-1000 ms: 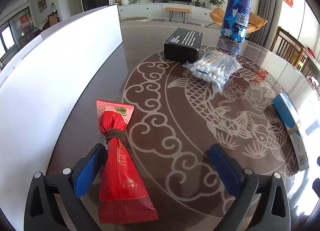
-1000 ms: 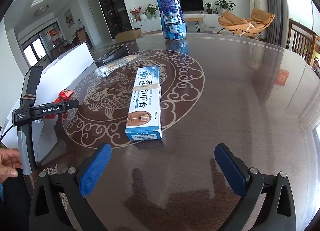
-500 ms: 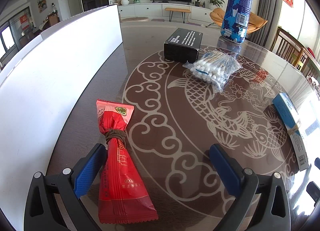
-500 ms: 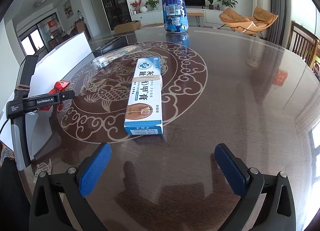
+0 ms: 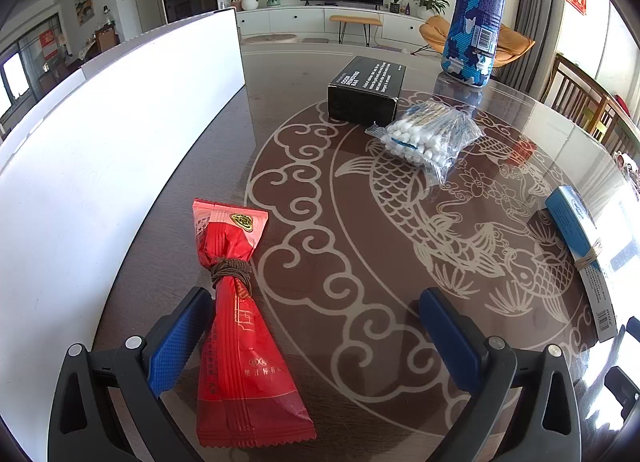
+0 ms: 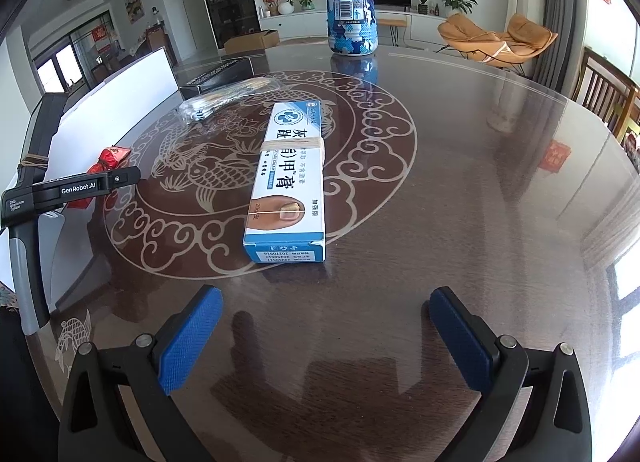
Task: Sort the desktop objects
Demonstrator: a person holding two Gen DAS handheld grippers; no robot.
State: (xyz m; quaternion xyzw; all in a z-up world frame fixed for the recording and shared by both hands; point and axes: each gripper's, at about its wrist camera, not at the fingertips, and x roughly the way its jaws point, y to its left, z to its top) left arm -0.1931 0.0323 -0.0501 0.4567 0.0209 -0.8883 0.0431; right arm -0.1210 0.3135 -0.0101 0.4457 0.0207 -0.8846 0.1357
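Note:
A red snack packet [image 5: 240, 326] tied with a brown band lies on the table, its near end between the fingers of my open left gripper [image 5: 316, 332], close to the left pad. A blue-and-white cream box [image 6: 290, 177] with a rubber band lies just ahead of my open right gripper [image 6: 326, 328], nothing between its fingers. The same box [image 5: 580, 246] shows at the right in the left wrist view. A bag of cotton swabs [image 5: 428, 137], a black box [image 5: 366, 87] and a blue camouflage bottle [image 5: 474, 17] stand farther back.
A white board [image 5: 100, 141] runs along the table's left side. The dark round table [image 6: 460, 181] has a glossy top with a fish pattern. The left gripper's body [image 6: 48, 189] shows at the left of the right wrist view. Wooden chairs [image 5: 588, 101] stand beyond the far right edge.
My right gripper has moved forward toward the cream box, which now looks nearer and more centred. The left gripper and red packet have stayed put.

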